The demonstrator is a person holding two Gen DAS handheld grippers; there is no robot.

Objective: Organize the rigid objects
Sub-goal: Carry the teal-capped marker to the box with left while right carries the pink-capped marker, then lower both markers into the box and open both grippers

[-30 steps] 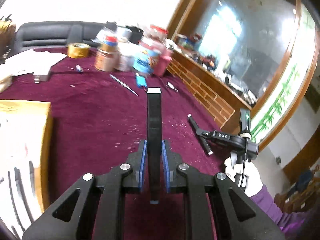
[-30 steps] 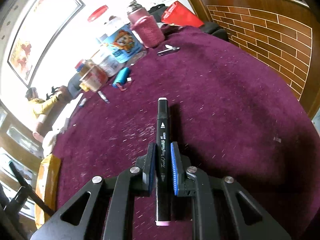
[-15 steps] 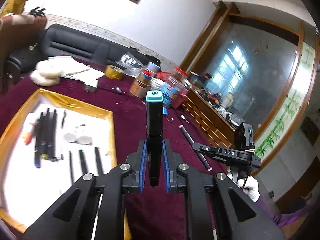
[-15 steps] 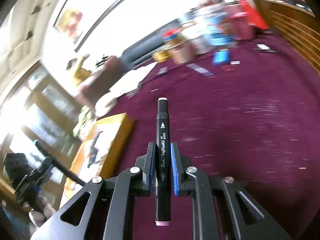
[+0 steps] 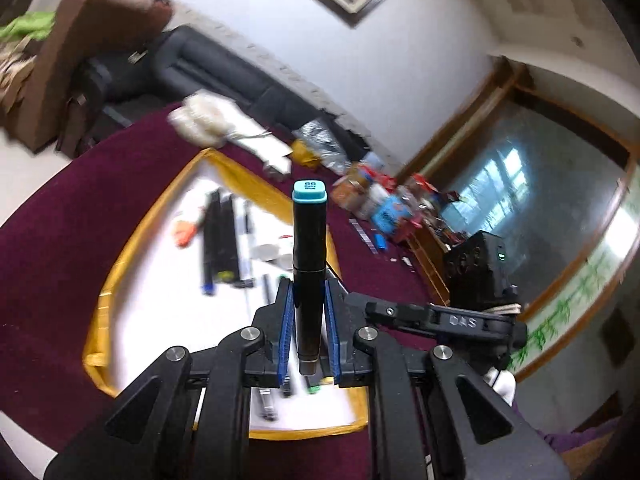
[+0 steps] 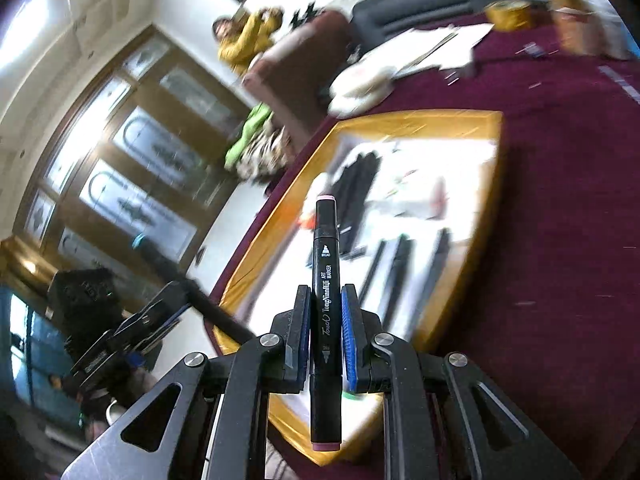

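My left gripper (image 5: 308,308) is shut on a black marker with a teal cap (image 5: 309,248), held upright over the near part of a gold-rimmed tray (image 5: 120,264) with a white floor. My right gripper (image 6: 325,312) is shut on a black art marker with pink ends (image 6: 326,292), above the near corner of the same tray (image 6: 492,208). Several black pens (image 5: 218,236) and an orange-tipped one lie in the tray. The right gripper (image 5: 440,318) also shows in the left wrist view, and the left gripper (image 6: 132,332) with its marker at lower left in the right wrist view.
The tray lies on a dark red cloth table (image 6: 560,240). Jars, cans and a tape roll (image 5: 380,200) crowd the far edge. White papers (image 6: 436,48) and a pale bundle (image 5: 200,124) lie beyond the tray. A black sofa (image 5: 208,68) and brown chair (image 5: 92,48) stand behind.
Both grippers have swung left across the table with their markers still gripped, from the bare cloth to above the tray. The tray now fills the middle of both views.
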